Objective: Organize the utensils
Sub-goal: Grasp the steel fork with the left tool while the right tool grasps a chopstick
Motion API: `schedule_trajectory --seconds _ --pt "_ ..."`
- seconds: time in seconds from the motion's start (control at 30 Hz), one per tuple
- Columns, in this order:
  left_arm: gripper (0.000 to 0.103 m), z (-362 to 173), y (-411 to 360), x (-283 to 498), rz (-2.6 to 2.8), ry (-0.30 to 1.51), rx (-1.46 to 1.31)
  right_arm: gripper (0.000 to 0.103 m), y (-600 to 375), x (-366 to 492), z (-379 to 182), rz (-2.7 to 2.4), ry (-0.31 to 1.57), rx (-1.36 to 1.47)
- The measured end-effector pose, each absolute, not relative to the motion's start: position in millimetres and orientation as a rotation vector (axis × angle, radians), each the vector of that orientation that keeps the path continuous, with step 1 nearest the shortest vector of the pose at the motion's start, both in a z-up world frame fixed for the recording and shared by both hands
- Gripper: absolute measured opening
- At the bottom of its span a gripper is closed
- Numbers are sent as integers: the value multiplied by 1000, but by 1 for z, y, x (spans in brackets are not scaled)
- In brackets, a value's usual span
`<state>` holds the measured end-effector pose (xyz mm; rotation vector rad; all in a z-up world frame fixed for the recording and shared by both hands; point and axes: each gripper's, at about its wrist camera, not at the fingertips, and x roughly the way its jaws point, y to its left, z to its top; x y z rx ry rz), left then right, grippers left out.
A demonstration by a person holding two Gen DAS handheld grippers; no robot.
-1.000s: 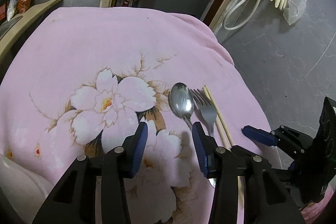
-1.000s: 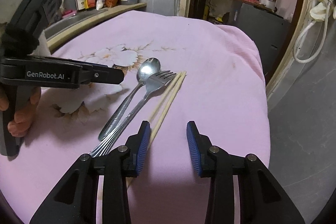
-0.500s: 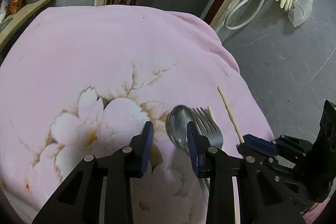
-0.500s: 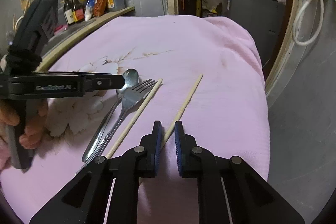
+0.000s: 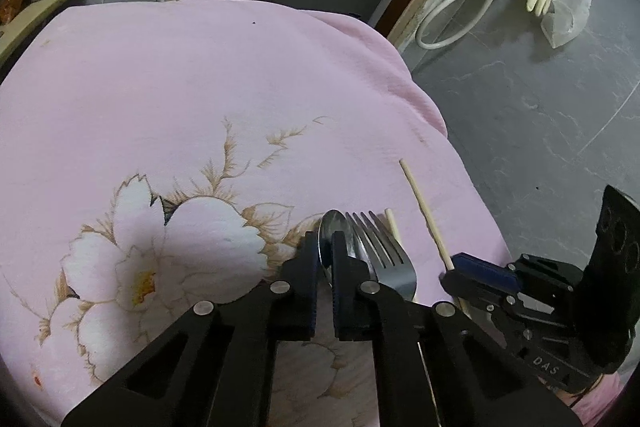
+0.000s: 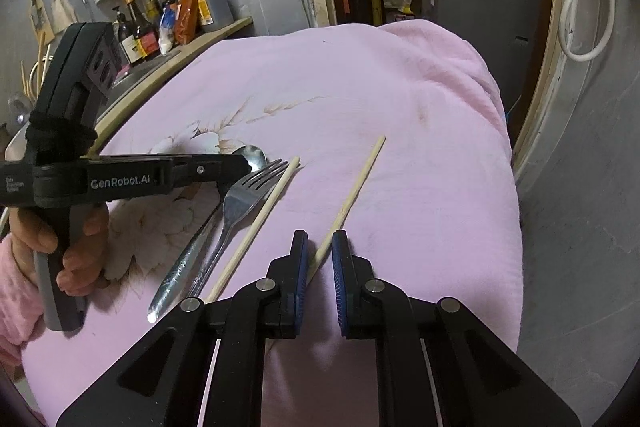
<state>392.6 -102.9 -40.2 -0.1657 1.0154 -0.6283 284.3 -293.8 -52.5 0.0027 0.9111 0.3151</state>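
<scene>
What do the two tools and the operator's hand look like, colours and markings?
Both are matte black, with angular linkage arms, silver pivot pins and ribbed blue pads on the fingertips. The left tool carries white "GenRobot.AI" lettering on its side, a grey-edged handle and a black band round its body. The right tool shows "DAS" in small white letters. The left hand is bare, with a pink fuzzy sleeve.

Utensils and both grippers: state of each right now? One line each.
spoon: flat on the pink cloth, bowl between the left gripper's nearly closed fingers.
fork: flat, beside the spoon, untouched.
near chopstick: flat, against the fork's right side.
far chopstick: angled apart from the others, pinched by the right gripper.
left gripper: shut on spoon.
right gripper: shut on far chopstick.
</scene>
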Motion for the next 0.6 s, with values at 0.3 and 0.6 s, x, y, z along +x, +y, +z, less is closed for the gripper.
schedule_trajectory --seconds 0.3,0.6 --pt "0 -32 -103 380 -601 950 -140 10 -298 315 -54 303 970 27" --pt "0 -33 -102 380 -588 949 -160 10 -310 355 -56 299 1072 152"
